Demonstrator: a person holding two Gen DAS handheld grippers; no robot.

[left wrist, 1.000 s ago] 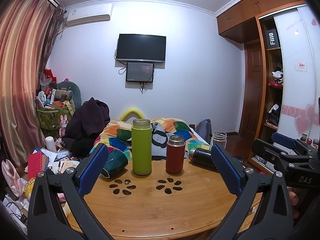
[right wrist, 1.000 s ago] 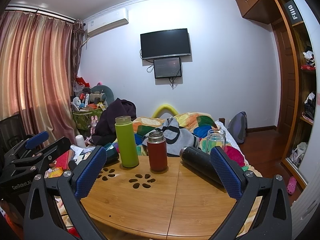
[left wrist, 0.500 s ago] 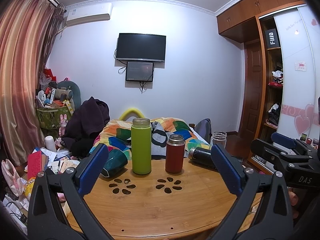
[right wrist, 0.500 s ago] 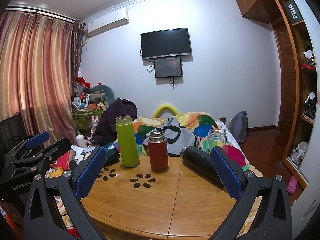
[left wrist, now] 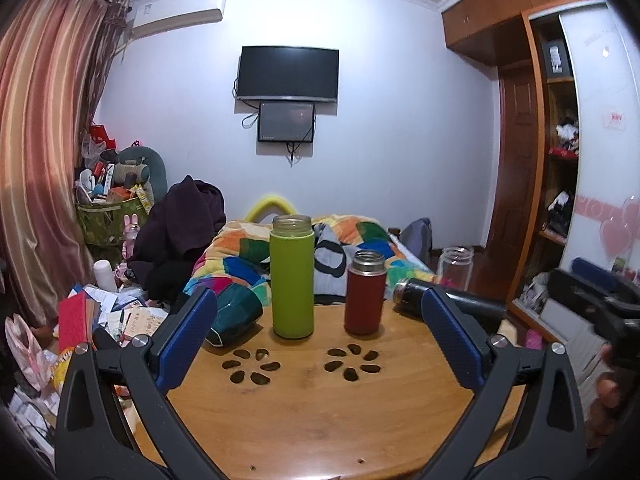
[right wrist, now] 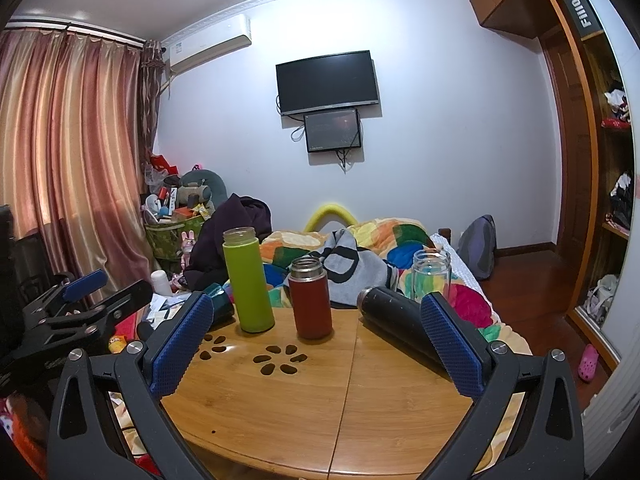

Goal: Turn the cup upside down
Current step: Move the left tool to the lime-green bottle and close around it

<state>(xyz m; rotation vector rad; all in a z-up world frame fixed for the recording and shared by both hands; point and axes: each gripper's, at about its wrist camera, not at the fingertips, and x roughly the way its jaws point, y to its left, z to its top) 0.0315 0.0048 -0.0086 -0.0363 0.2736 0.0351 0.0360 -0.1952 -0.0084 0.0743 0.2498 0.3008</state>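
Observation:
On the round wooden table (left wrist: 312, 412) stand a tall green cup (left wrist: 292, 278) and a shorter red cup (left wrist: 364, 293), both upright and open-topped. A black flask (left wrist: 444, 306) lies on its side at the right, and a dark green cup (left wrist: 234, 314) lies on its side at the left. A clear glass jar (left wrist: 455, 267) stands at the far right edge. The same cups show in the right wrist view: green (right wrist: 247, 282), red (right wrist: 310, 298), black (right wrist: 394, 318), glass (right wrist: 431, 276). My left gripper (left wrist: 320, 340) and right gripper (right wrist: 316, 344) are open and empty, short of the cups.
A bed with a colourful quilt (left wrist: 240, 248) lies behind the table. Clutter and papers (left wrist: 116, 312) fill the floor at the left. A wardrobe (left wrist: 560, 160) stands at the right. The table (right wrist: 320, 400) has flower-shaped cut-outs in its top.
Both views have shifted only very slightly; the cups and both grippers stand as before.

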